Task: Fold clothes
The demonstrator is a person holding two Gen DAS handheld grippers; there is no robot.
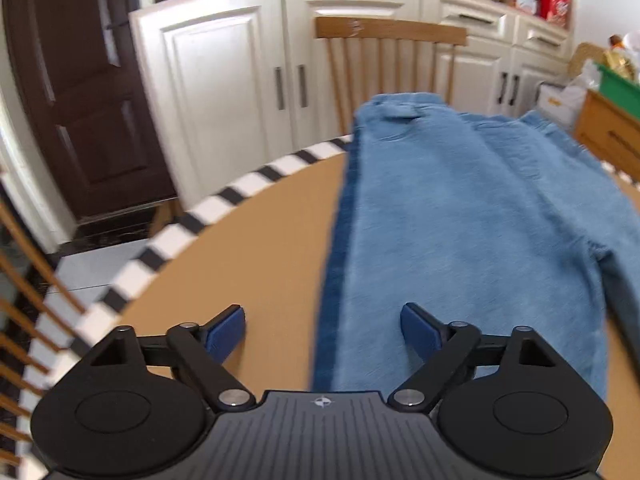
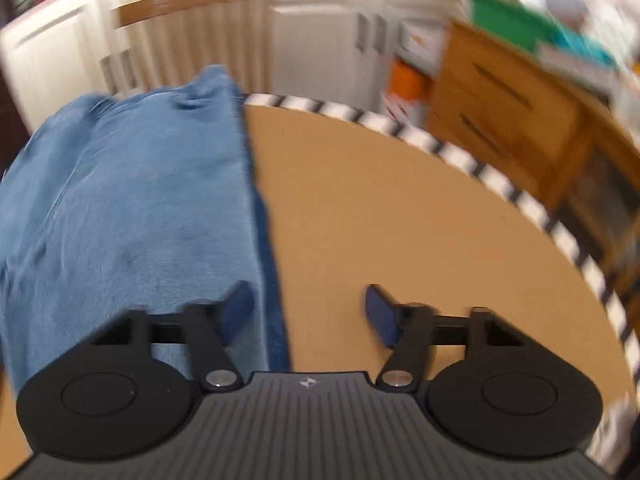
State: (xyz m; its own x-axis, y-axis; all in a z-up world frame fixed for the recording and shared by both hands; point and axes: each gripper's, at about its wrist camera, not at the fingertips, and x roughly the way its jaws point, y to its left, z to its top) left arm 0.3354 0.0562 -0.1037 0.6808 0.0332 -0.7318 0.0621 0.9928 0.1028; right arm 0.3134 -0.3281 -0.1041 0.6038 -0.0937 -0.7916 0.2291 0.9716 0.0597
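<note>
Two wrist views show one pair of blue jeans (image 1: 460, 216) lying on a round tan table (image 1: 248, 248) edged with a black-and-white checked border (image 1: 208, 210).

Left wrist view: the left gripper (image 1: 322, 330) hangs above the table with its jaws spread wide and nothing between them. Its left blue pad (image 1: 224, 334) is over bare tabletop; the right pad is over the near end of the jeans. The garment runs away from the camera, its darker side seam along the left edge and its far end, bearing a belt loop (image 1: 398, 112), at the table's far rim. Behind that rim stands a wooden chair (image 1: 390, 36), then white cabinets (image 1: 224, 76); a dark door (image 1: 76, 80) fills the left.

Right wrist view: this frame is motion-blurred. The right gripper (image 2: 308, 314) also has its jaws wide apart, holding nothing. Its left pad (image 2: 236, 312) is over the right edge of the jeans (image 2: 132, 200), its right pad over bare table (image 2: 400, 232). A wooden dresser (image 2: 504, 108) stands beyond the rim at right.
</note>
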